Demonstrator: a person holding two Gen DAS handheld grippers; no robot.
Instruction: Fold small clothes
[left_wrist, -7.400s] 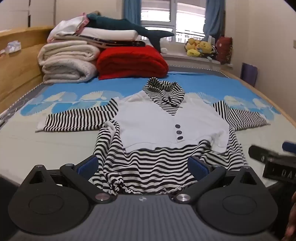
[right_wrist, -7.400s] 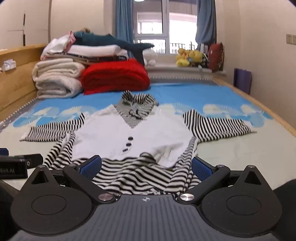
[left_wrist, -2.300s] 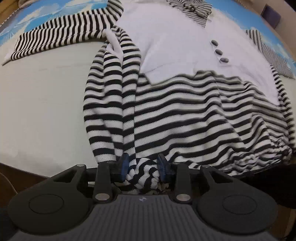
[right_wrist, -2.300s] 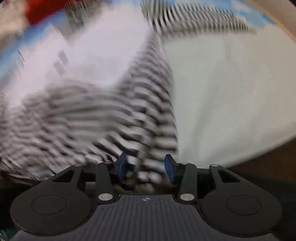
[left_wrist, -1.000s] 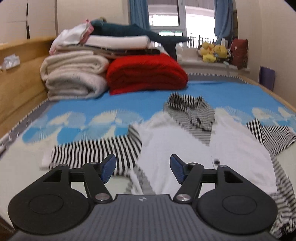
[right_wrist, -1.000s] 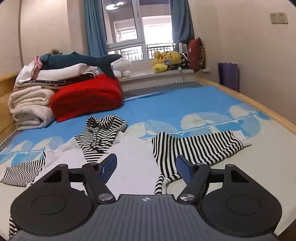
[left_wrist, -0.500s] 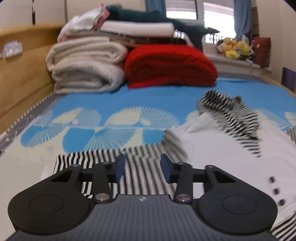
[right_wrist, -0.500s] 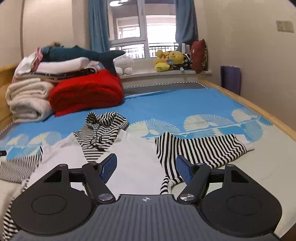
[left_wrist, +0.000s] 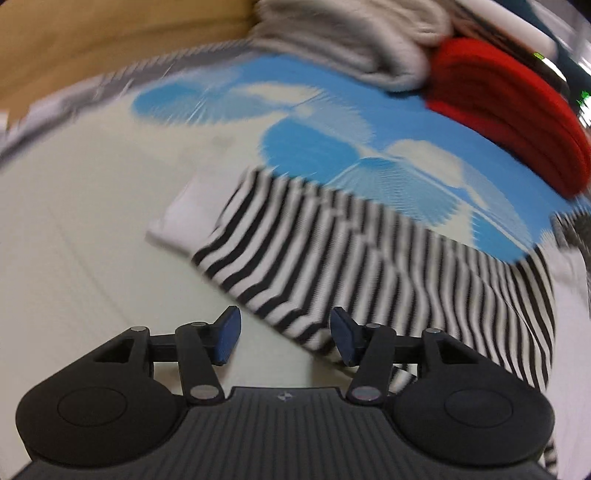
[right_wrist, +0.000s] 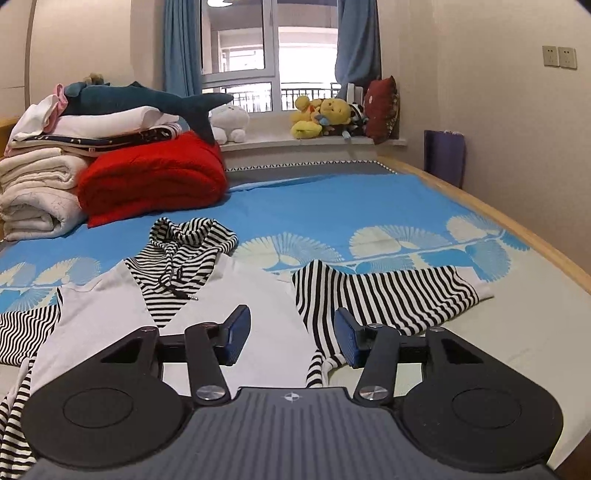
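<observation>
Striped hooded top (right_wrist: 236, 317): one item, spread face-up across the near half of the bed (right_wrist: 369, 199), hood toward the headboard end, sleeves reaching out toward the left and right edges.

Left sleeve (left_wrist: 369, 266): one, striped with a white cuff, flat near the bed's left edge. Our left tongs (left_wrist: 284, 334) hang just over its lower hem, jaws partway apart and opening, holding nothing; the hem lies between the pads without being pinched.

Right sleeve (right_wrist: 388, 295): one, striped, flat toward the right edge. Our right tongs (right_wrist: 291, 338) hover by its shoulder seam, jaws partway apart and closing, empty.

Step in hand, as we judge it: taking up the sleeves to fold them inward over the white chest panel. The next move calls for a lower reach and a firm pinch on each sleeve.

Also counted at the far-left corner: one red blanket (right_wrist: 155, 181), one stack of pale bedding (right_wrist: 37, 192), one plush shark (right_wrist: 147, 99).
</observation>
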